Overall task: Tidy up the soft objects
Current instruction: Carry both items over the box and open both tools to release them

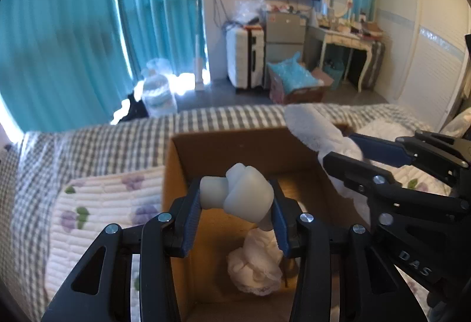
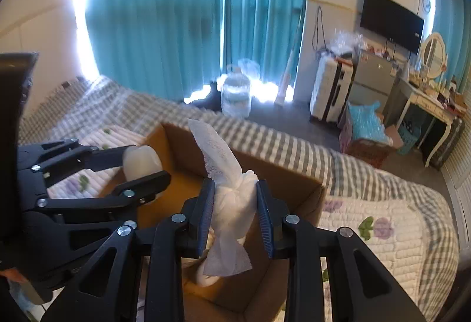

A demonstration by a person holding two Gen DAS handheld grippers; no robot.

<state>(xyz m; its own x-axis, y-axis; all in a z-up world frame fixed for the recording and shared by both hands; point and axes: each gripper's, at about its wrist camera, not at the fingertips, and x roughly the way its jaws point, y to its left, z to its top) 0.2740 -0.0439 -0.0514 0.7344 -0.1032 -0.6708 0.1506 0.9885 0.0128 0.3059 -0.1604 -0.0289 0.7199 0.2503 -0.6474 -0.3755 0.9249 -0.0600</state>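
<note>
An open cardboard box [image 1: 223,142] [image 2: 282,172] sits on the bed. My left gripper [image 1: 237,200] is shut on a knotted pale grey soft object [image 1: 241,195], held above the box; it also shows in the right wrist view [image 2: 141,163]. My right gripper [image 2: 235,204] is shut on a knotted white fluffy cloth [image 2: 232,204], held over the box; in the left wrist view this cloth [image 1: 315,128] hangs at the box's right edge in the right gripper [image 1: 350,151]. A white crumpled cloth [image 1: 256,263] lies inside the box.
The bed has a grey checked cover [image 1: 97,145] and a quilted floral mat [image 1: 97,213] [image 2: 382,230]. Beyond it are teal curtains [image 1: 88,28], a water jug [image 1: 159,89], a suitcase [image 1: 244,60], a dressing table [image 1: 344,33] and a wardrobe [image 1: 426,57].
</note>
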